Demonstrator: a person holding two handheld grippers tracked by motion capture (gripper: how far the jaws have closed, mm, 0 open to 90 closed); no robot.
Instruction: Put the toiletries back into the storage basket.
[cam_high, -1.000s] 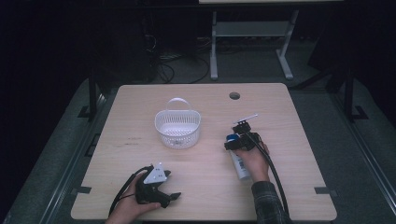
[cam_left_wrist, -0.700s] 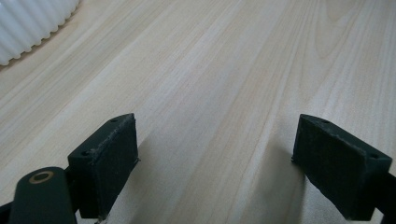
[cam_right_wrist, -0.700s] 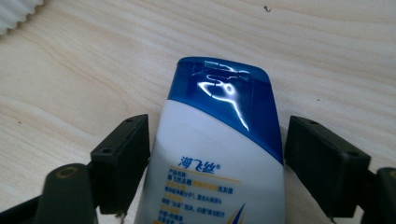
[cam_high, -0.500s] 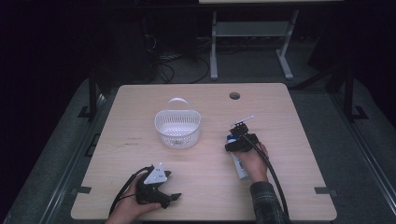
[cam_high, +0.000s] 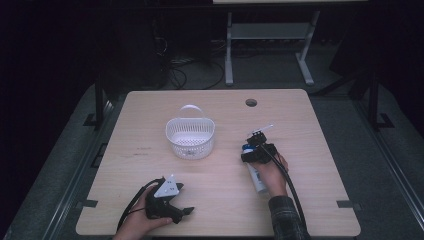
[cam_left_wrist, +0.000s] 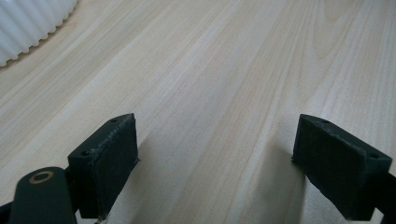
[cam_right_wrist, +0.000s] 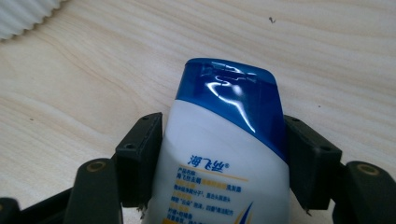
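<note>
Your pale wooden surface (cam_high: 220, 200) carries a white ribbed plastic basket (cam_high: 190, 137), empty so far. Your right claw (cam_right_wrist: 219, 149) has just been closing and now pinches the white shampoo bottle with a blue cap (cam_right_wrist: 224, 154), lying right of the basket; lifting and dropping in remain. Your left claw (cam_left_wrist: 215, 163) rests spread, holding nothing.

A pale wooden surface (cam_high: 150, 210) with a round hole (cam_high: 251, 102) near its far edge carries a white ribbed basket (cam_high: 190, 136) and, to its right, a white blue-capped bottle (cam_high: 256, 175) lying flat.
</note>
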